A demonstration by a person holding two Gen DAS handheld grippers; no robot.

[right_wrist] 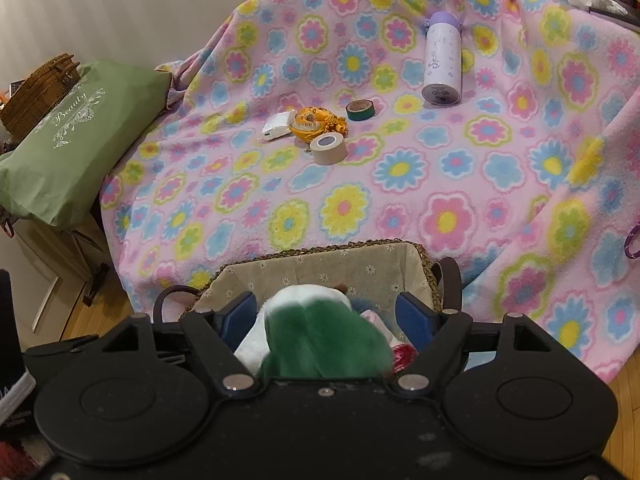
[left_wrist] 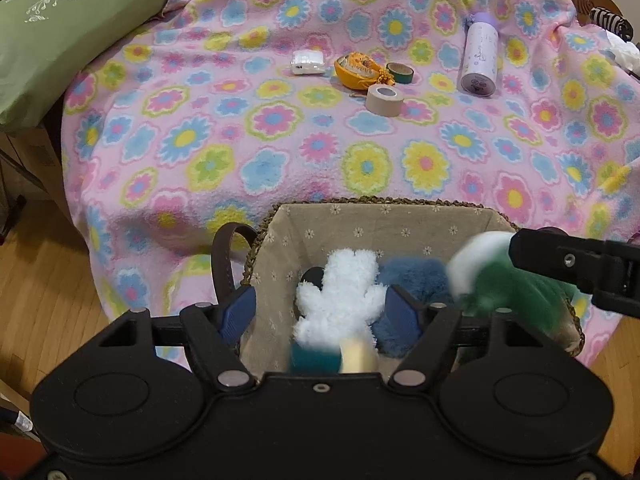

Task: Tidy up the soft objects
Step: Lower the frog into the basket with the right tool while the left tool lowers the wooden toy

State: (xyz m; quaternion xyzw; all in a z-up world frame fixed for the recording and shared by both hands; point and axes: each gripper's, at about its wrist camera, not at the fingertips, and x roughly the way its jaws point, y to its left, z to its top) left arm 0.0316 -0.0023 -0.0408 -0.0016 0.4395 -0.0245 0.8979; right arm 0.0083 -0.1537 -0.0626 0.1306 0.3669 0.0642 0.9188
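The left claw (left_wrist: 320, 312) hangs over the basket (left_wrist: 384, 216) with its blue pads (left_wrist: 240, 312) apart. A white fluffy toy (left_wrist: 340, 300) sits between the pads, with a teal and cream part at its near end. The pads do not seem to press on it, so I think the toy is being let go into the basket. A blue furry toy (left_wrist: 416, 280) lies right beside it, already inside.

The right claw (right_wrist: 326, 312) is also over the basket (right_wrist: 320, 258), and its pads stand wide. A green and white plush toy (right_wrist: 320, 332) lies between them, blurred. The left pad is just beside the toy and the right pad is clear of it, so this toy looks dropped too.

So the step in hand is putting soft toys in the basket. Next, both claws need to lift up and away without dragging the toys out.

Farther off on the flowery blanket (right_wrist: 400, 200) lie two tape rolls (right_wrist: 329, 148), an orange pouch (right_wrist: 308, 124), a white small box (right_wrist: 276, 126) and a purple bottle (right_wrist: 442, 62). The pouch may be soft, so it could go next. A green pillow (right_wrist: 76, 140) rests at the left.
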